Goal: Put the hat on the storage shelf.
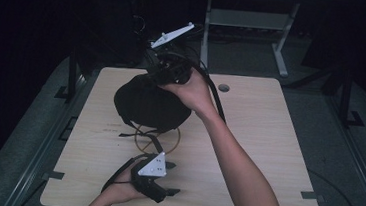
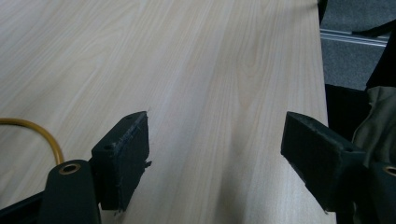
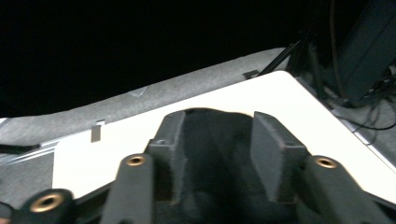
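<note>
A black fabric bag [image 1: 146, 104] lies in a rounded heap on the far middle of the light wooden table [image 1: 258, 139]. My right gripper [image 1: 162, 75] is at the bag's top far edge, shut on a fold of its black fabric [image 3: 217, 154], which bulges up between the two jaws of the right gripper [image 3: 219, 122]. A thin yellow ring [image 1: 173, 141] lies on the table under the bag's near side, and a piece of this yellow ring [image 2: 44, 135] curves past my left jaw. My left gripper [image 1: 172, 179] hovers near the table's front edge. In its own view the left gripper [image 2: 217, 128] stands open over bare wood.
Black straps [image 1: 140, 134] trail from the bag toward the front. A round cable hole [image 1: 224, 88] sits near the table's far edge. A grey desk frame [image 1: 281, 51] stands behind the table. Dark floor surrounds it.
</note>
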{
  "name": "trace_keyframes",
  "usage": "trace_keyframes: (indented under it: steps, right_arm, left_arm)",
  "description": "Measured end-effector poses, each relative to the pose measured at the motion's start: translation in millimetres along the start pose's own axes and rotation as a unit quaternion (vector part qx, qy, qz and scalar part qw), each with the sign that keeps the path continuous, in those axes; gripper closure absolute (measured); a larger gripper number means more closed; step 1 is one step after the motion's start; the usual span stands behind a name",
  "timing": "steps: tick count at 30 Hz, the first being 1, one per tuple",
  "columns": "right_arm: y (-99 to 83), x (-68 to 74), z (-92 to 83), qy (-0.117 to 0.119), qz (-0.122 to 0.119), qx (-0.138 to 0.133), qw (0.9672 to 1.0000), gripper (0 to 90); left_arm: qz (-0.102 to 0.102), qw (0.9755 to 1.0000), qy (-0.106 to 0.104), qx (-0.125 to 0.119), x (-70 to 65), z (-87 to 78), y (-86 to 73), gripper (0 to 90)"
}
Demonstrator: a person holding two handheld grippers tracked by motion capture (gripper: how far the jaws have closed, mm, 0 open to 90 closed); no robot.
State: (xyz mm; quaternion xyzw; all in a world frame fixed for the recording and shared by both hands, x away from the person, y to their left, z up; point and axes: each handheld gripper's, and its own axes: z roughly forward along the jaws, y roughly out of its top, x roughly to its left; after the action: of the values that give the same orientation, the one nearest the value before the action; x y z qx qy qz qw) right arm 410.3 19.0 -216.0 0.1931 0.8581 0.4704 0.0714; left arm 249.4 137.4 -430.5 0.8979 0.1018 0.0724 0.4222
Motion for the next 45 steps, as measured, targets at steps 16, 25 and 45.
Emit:
trace_keyframes:
  steps: [16,25,45]
  right_arm:
    - [-39.1,-6.1,-49.5,0.004,0.011,-0.034,0.9994,33.7]
    - [-59.0,-11.2,-70.6,-0.019,0.017,-0.041,0.9988,32.8]
    - [-102.8,-29.5,-97.7,-0.018,0.073,-0.047,0.9961,24.4]
  left_arm:
    - [-0.018,0.9996,0.021,-0.011,10.9,-5.3,-4.1,23.5]
    - [-0.02,0.9994,0.026,-0.008,13.7,-6.0,-4.7,23.1]
    - [-0.045,0.998,0.033,-0.029,14.0,-9.2,-7.1,21.1]
